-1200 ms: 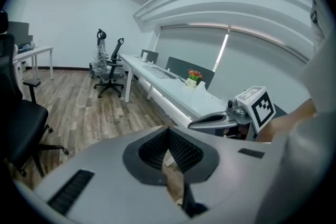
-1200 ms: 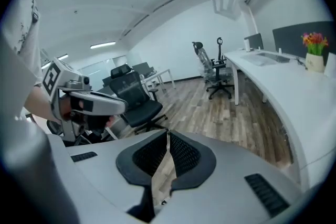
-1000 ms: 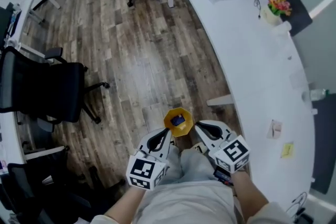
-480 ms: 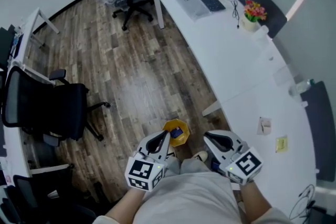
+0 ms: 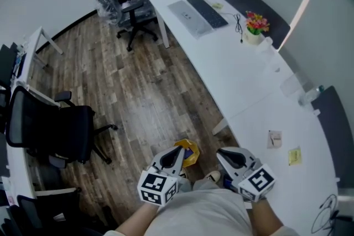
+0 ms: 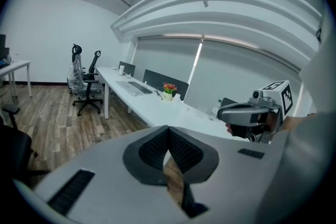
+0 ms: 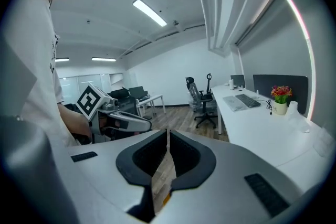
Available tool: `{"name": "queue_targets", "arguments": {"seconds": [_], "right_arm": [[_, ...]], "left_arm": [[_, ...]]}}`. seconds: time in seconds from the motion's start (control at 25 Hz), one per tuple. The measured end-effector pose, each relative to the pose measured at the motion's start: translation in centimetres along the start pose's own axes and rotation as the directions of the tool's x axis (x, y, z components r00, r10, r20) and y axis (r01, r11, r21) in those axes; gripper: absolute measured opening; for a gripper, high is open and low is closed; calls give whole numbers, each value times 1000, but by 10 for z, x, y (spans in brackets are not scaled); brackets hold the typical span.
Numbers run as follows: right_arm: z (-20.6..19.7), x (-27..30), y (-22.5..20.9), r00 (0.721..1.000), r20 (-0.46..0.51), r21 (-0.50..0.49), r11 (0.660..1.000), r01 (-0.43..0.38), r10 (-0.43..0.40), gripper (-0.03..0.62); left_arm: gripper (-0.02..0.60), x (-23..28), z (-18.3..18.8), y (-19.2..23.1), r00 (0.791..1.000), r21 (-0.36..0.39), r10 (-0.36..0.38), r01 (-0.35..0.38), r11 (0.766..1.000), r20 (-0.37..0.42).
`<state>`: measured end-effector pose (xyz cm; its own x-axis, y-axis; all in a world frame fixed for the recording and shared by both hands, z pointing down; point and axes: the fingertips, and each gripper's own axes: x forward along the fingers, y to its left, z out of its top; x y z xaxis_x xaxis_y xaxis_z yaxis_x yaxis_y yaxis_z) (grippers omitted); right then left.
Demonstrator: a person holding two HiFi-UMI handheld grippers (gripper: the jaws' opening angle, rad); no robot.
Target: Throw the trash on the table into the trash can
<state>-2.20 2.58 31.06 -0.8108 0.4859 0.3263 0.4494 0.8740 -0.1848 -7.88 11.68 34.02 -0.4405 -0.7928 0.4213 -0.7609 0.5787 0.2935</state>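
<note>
A yellow trash can [image 5: 189, 151] with something blue in it stands on the wood floor by my feet, half hidden behind my left gripper [image 5: 178, 152]. That gripper is shut with nothing in it; in its own view the pads [image 6: 157, 149] meet at the tip. My right gripper [image 5: 220, 153] is held close to my body, also shut and empty, as its own view [image 7: 167, 136] shows. On the white table [image 5: 243, 80] to the right lie a small paper scrap [image 5: 274, 138] and a yellow note [image 5: 294, 156]. Both are well clear of the grippers.
The long curved table carries a keyboard [image 5: 207, 11], a flower pot [image 5: 255, 24] and a bottle [image 5: 310, 95]. A black office chair [image 5: 61, 130] stands on the left, and more chairs [image 5: 124, 0] at the far end. Wood floor lies between.
The view has swung so more of the table and room shows. The trash can now sits lower in the picture, more hidden by the left gripper. Both grippers stay shut near my body.
</note>
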Motion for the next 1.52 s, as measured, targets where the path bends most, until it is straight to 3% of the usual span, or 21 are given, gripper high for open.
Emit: {"name": "queue_targets", "arguments": {"seconds": [0.12, 0.44, 0.6, 0.76, 0.96, 1.2, 1.52], "right_arm": [[1, 4, 0, 1000, 17, -3, 1000, 1, -1, 43], [-3, -10, -14, 998, 22, 18, 998, 53, -53, 43], [-10, -32, -30, 992, 30, 26, 992, 121, -122, 43], [-27, -69, -54, 971, -3, 32, 970, 240, -240, 43], [-51, -126, -88, 926, -47, 81, 923, 377, -375, 43], [-82, -184, -120, 862, -92, 95, 858, 506, -498, 43], [-147, -255, -166, 731, -106, 182, 710, 681, -674, 43]], "left_arm": [[-2, 5, -2, -1, 999, 20, 1, 0, 1000, -35], [0, 19, 9, -15, 999, 25, -48, 48, 999, -12], [0, 33, 8, -31, 995, 43, -91, 92, 995, -28], [0, 52, 8, -55, 984, 60, -169, 172, 983, -52], [0, 74, 12, -91, 961, 105, -262, 270, 957, -85], [0, 95, 2, -119, 937, 147, -319, 338, 930, -140], [0, 124, -13, -168, 898, 172, -385, 422, 890, -212]]}}
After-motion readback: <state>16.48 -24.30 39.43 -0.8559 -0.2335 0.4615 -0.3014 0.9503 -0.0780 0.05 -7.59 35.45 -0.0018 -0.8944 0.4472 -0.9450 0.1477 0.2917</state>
